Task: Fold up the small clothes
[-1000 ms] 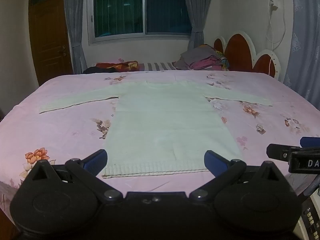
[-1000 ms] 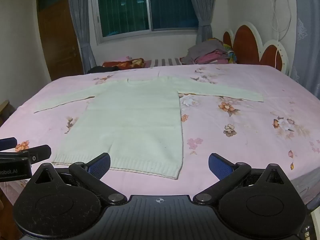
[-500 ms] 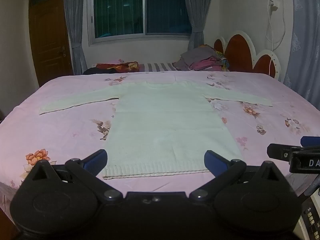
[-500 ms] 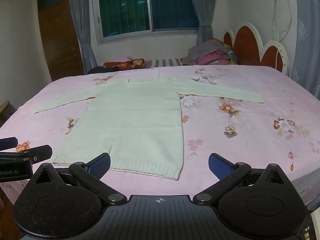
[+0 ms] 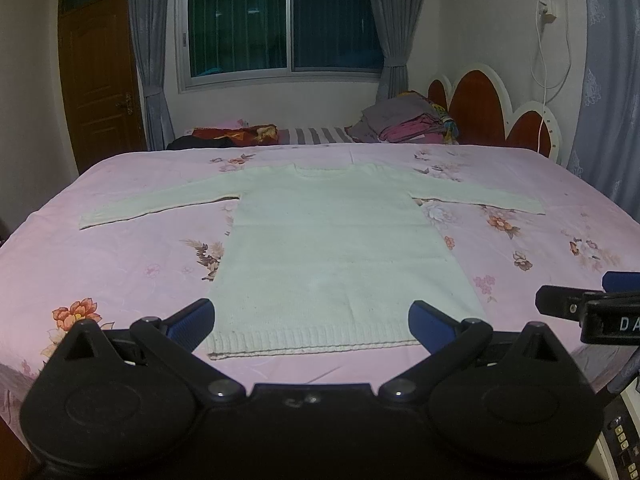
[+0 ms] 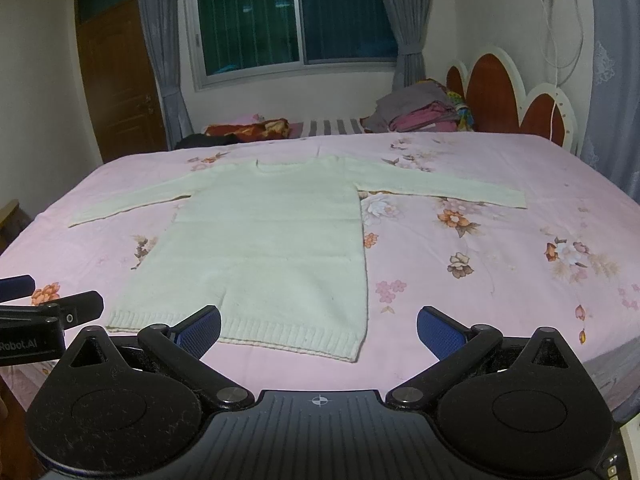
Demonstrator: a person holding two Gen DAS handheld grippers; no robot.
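Note:
A pale cream long-sleeved sweater (image 5: 332, 248) lies flat on the pink floral bedsheet (image 5: 120, 264), sleeves spread to both sides, ribbed hem nearest me. It also shows in the right wrist view (image 6: 272, 240). My left gripper (image 5: 312, 320) is open and empty, hovering just short of the hem. My right gripper (image 6: 320, 328) is open and empty, near the hem's right corner. Each gripper shows at the edge of the other's view: the right one (image 5: 592, 308), the left one (image 6: 44, 312).
A stack of folded clothes (image 5: 404, 120) sits at the bed's far right by the red and white headboard (image 5: 496, 112). A dark red bundle (image 5: 236, 134) lies at the far left. A window (image 5: 280, 24) and a brown door (image 5: 100, 80) are behind.

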